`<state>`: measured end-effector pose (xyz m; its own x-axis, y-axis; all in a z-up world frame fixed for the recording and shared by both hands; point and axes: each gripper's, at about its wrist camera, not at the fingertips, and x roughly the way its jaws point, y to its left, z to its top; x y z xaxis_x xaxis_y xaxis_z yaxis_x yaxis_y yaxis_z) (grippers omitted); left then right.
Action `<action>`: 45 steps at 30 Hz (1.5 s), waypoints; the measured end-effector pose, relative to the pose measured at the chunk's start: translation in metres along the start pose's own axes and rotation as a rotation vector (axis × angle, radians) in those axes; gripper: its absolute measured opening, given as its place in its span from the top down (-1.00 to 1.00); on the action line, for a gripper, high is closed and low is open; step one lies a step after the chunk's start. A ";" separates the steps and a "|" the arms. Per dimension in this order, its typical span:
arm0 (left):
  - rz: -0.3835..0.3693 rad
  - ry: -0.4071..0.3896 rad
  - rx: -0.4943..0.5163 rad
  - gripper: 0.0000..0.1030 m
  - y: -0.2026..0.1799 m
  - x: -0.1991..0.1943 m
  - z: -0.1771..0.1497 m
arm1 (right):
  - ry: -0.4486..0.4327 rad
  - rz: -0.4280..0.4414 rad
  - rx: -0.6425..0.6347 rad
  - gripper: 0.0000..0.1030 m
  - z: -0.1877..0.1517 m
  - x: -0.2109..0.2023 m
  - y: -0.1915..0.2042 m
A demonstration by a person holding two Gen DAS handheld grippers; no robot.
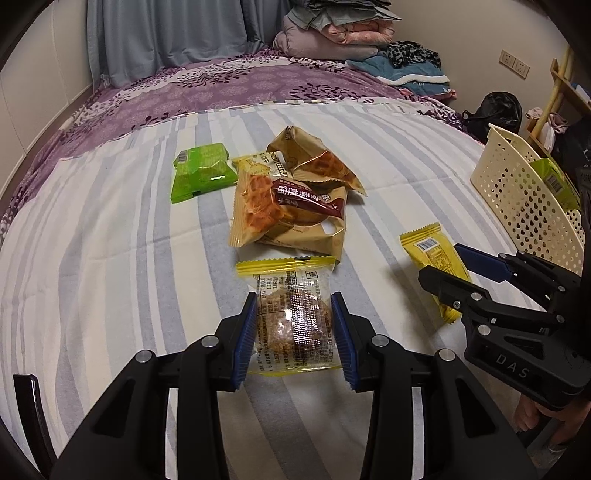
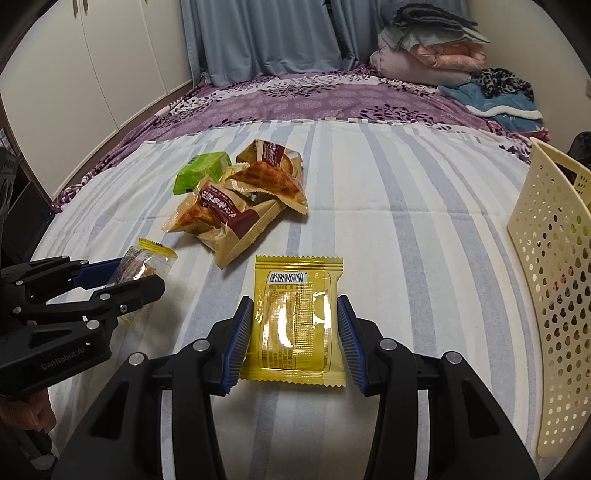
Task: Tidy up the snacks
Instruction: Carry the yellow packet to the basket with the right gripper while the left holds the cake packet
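My left gripper (image 1: 294, 334) is shut on a clear cookie packet with yellow edges (image 1: 291, 321), its blue pads pressing both sides just above the striped sheet. My right gripper (image 2: 295, 338) is shut on a yellow snack packet (image 2: 297, 317), barcode side up. In the right wrist view the left gripper (image 2: 122, 280) shows at the left with the cookie packet (image 2: 142, 264). In the left wrist view the right gripper (image 1: 465, 269) shows at the right with the yellow packet (image 1: 432, 258). A pile of waffle snack bags (image 1: 291, 199) and a green packet (image 1: 201, 171) lie further back.
A cream perforated basket (image 1: 517, 199) stands at the right with a green packet (image 1: 556, 182) inside. The same basket (image 2: 550, 288) fills the right edge of the right wrist view. Folded blankets (image 1: 332, 33) and clothes sit at the far end of the bed.
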<state>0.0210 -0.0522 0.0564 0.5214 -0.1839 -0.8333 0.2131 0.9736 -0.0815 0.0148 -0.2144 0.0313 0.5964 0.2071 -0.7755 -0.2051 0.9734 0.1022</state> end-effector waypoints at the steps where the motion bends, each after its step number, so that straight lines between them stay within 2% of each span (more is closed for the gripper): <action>1: 0.001 -0.002 0.002 0.22 -0.001 -0.001 0.000 | -0.004 0.001 0.003 0.11 0.000 -0.001 -0.001; 24: 0.005 -0.050 0.070 0.22 -0.031 -0.026 0.006 | -0.143 -0.011 0.094 0.11 0.006 -0.058 -0.037; 45: -0.060 -0.077 0.190 0.22 -0.093 -0.039 0.018 | -0.302 -0.135 0.282 0.11 -0.007 -0.128 -0.131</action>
<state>-0.0042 -0.1380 0.1067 0.5628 -0.2575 -0.7855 0.3936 0.9191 -0.0193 -0.0395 -0.3694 0.1127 0.8122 0.0545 -0.5808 0.0853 0.9738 0.2108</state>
